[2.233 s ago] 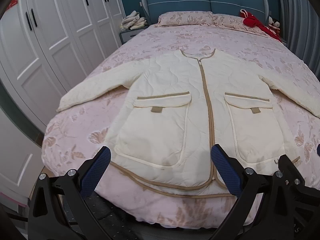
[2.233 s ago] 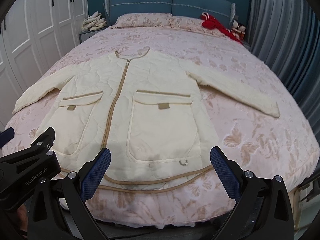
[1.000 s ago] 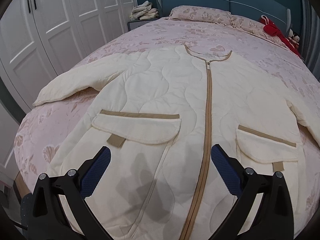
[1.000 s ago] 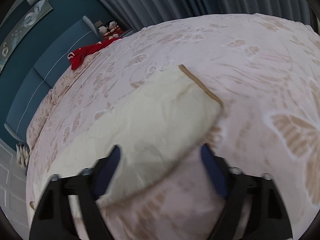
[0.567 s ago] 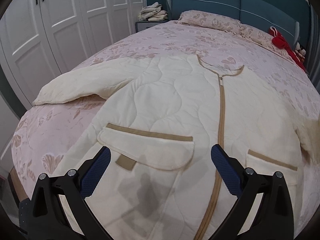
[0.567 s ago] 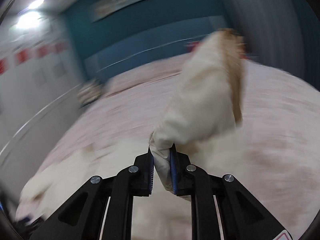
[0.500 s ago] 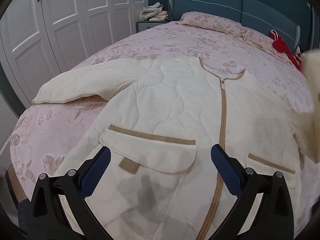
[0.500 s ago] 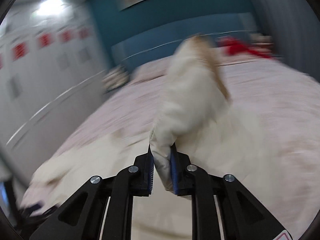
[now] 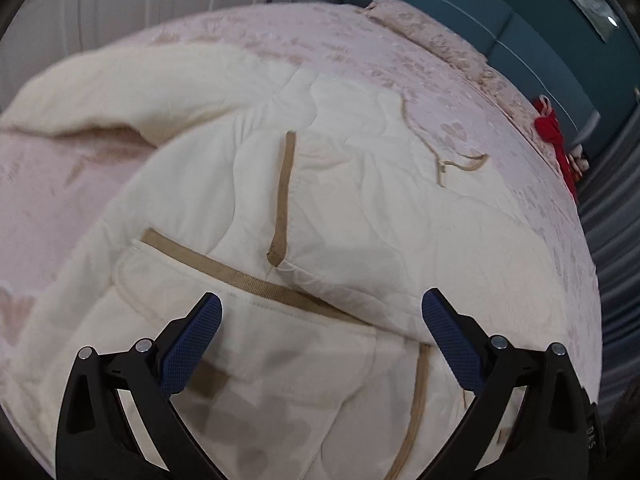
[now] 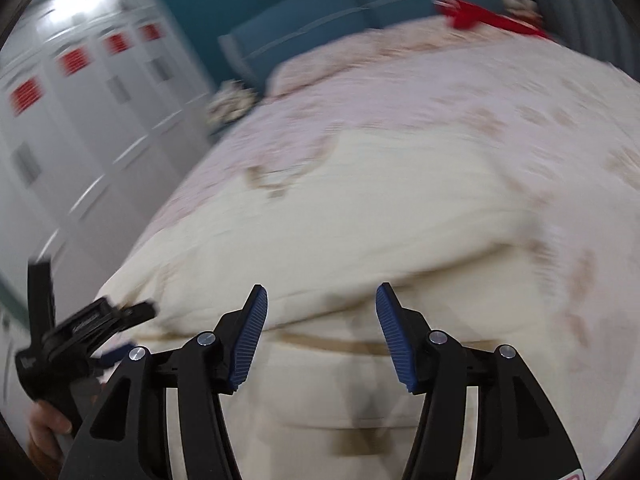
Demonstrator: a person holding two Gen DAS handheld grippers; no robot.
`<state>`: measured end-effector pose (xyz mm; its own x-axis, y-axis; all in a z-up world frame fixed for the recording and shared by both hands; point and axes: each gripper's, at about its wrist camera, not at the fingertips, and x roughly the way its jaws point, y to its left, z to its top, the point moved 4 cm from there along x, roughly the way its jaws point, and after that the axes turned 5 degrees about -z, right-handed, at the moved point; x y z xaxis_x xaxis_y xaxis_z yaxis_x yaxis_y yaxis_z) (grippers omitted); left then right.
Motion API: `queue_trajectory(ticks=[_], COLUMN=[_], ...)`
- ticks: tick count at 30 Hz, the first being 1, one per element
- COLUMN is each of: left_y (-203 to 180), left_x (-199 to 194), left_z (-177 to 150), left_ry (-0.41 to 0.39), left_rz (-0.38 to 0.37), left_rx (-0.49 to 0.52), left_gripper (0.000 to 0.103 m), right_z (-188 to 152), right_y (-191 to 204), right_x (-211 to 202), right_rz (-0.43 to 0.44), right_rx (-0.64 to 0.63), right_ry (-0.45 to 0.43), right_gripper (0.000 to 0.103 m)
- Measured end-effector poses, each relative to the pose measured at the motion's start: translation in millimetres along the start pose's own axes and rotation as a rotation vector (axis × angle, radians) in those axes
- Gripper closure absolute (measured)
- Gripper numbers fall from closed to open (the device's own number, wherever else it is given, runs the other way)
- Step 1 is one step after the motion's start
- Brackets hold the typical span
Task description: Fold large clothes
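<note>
Now your left hand-held gripper (image 9: 320, 320) hovers with its jaws spread wide, empty, over the near pocket of the cream quilted jacket with tan trim (image 9: 360, 216), which lies on the pink floral bed (image 9: 280, 36). One sleeve is folded across the jacket's front. Your right hand-held gripper (image 10: 320, 320) is released too, gripping nothing above the jacket.

Soft indoor light; blur (right view)
</note>
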<state>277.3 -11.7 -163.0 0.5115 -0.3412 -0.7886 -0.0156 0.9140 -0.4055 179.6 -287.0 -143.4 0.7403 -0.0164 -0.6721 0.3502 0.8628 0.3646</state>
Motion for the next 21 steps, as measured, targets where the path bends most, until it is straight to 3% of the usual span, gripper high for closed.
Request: queue_trajectory(ticks=[3, 5, 7, 8, 10, 12, 14, 17, 21], left_y=[10, 12, 14, 15, 17, 18, 16, 9, -5], left_x=[12, 13, 19, 23, 30, 28, 21, 1, -46], left_z=[8, 14, 19, 20, 24, 29, 36, 50, 69], left_ry=[-0.032, -0.068, -0.062, -0.050, -0.028, -0.041, -0.067, -0.135, -0.304], left_rz=[0.000, 0.000, -0.016, -0.024, -0.023, -0.019, -0.023, -0.045, -0.087], left_rx=[-0.070, -0.083, -0.092, -0.095, -0.087, -0.068, -0.049, -0.025, 0.028], left_gripper=[0.008, 0.017, 0.045, 0.051, 0.081, 0.090, 0.094, 0.095, 0.096], right_z=[7, 13, 19, 21, 25, 31, 37, 52, 73], right_y=[-42, -55, -70, -75, -82, -86, -79, -64, -33], right_x=[7, 16, 28, 32, 43, 50, 49, 42, 15], right_rz=[-0.051, -0.074, -0.086, -0.084, -0.099, -0.098, -0.099, -0.094, -0.070], right_rx=[0.105, 0.164, 0.227, 0.251, 0.292, 0.317, 0.306, 0.253, 0.156], right_ry=[-0.008, -0.010, -0.022, -0.027, -0.025, -0.030, -0.035, -0.068, -0.175], right_gripper=[0.046, 0.046, 0.046, 0.046, 0.048, 0.059, 0.080, 0.089, 0.092])
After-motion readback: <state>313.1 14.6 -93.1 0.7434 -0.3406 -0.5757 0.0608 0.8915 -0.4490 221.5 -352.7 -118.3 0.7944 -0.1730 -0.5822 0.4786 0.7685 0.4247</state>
